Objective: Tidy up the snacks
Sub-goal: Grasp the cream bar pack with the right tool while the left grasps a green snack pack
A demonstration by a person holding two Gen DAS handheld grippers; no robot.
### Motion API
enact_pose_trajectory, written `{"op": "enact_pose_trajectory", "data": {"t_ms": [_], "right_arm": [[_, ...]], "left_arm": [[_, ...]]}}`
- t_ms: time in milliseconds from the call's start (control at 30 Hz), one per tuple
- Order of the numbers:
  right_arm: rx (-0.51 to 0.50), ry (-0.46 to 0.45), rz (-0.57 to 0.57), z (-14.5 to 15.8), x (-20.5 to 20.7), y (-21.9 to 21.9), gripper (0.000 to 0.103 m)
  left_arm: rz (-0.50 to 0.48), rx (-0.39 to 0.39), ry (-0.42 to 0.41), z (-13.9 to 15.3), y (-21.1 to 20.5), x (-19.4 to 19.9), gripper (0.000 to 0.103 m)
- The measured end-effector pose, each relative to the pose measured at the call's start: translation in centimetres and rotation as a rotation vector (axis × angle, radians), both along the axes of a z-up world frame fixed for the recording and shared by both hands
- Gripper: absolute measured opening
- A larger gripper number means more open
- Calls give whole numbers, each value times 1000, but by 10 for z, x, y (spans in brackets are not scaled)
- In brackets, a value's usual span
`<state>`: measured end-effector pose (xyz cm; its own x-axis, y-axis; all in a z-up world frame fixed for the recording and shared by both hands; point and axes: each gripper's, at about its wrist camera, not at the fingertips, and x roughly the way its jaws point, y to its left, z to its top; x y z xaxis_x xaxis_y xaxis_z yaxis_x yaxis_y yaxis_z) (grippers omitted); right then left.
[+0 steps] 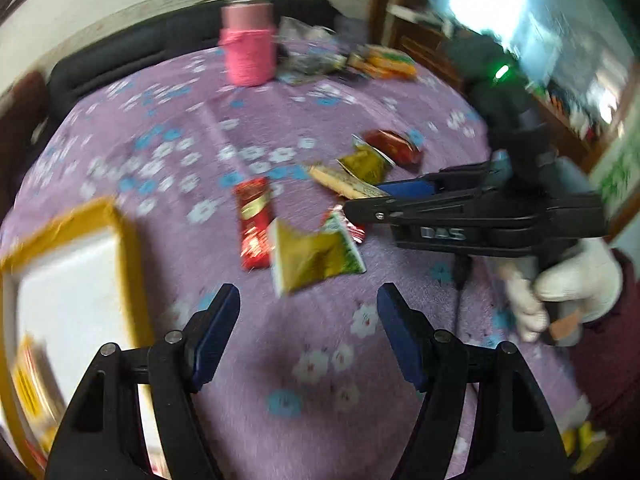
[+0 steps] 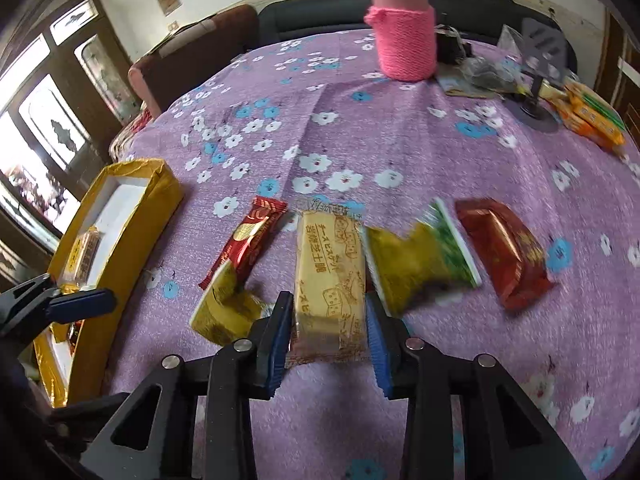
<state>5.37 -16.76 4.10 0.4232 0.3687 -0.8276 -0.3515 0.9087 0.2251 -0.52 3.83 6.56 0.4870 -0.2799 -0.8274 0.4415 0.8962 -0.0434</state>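
Right gripper (image 2: pixel 329 334) jaws around half-hidden cheese biscuit pack (image 2: pixel 329 276); left gripper (image 1: pixel 309 316) jaws spread, empty.

Left wrist cam sits low, looking out past its own fingers over the purple floral tablecloth (image 1: pixel 280 344). Right wrist cam is closer in on the packets. Both catch the yellow box (image 1: pixel 116 240) (image 2: pixel 132 224) left and the pink jar (image 1: pixel 248 52) (image 2: pixel 406 46) far back.

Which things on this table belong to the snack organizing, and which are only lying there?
For the job:
- cheese biscuit pack between the right gripper fingers
- red wafer bar
- two gold-green packets
- dark red packet
- yellow box
- left gripper, open

Lying about:
- pink knitted bottle
- grey stand
- orange packs at the far edge
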Motion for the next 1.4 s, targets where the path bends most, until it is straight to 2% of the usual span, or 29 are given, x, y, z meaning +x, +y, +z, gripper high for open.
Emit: {"op": "enact_pose_trajectory", "data": {"t_ms": [200,300,333,367,400,433,500,600,700,900,967,1000,1133,1267,1400], "right_arm": [[139,-45,-96,12,-23,-50,35],[184,-34,-100,12,-22,-62,35],[190,-26,-95,11,-21,-63,35],[186,-15,-87,10,-21,-63,35],[177,-4,-76,9,-21,-62,35],[169,4,-66,9,-21,-61,35],[158,10,-55,8,-23,-60,38],[119,-4,-35,6,-24,-54,39],[88,-9,-25,1,-25,-49,49],[13,-74,-27,-12,-25,-35,52],[3,-89,-33,-13,-25,-33,44],[2,-84,-30,-13,-26,-33,34],[4,-77,-46,-10,-30,-33,32],[28,-97,-60,0,-44,-33,32],[113,-123,-57,20,-72,-32,32]], "left_arm": [[-133,154,-67,-17,-43,34,71],[-171,274,-44,-42,-60,45,71],[-165,243,-57,-40,-59,44,71],[-160,230,-3,-42,-58,46,67],[-147,205,14,-41,-56,46,50],[-149,180,42,-41,-55,43,46],[-147,191,37,-41,-57,34,47],[-136,163,47,-41,-57,26,46],[-110,159,27,-40,-58,19,47],[-47,109,14,-35,-45,9,45],[-22,81,4,-30,-38,1,44],[-8,64,-3,-25,-32,-4,44],[34,-2,-38,-5,-7,-22,43],[87,-75,-65,19,32,-44,37],[152,-134,-97,38,75,-59,37]]}}
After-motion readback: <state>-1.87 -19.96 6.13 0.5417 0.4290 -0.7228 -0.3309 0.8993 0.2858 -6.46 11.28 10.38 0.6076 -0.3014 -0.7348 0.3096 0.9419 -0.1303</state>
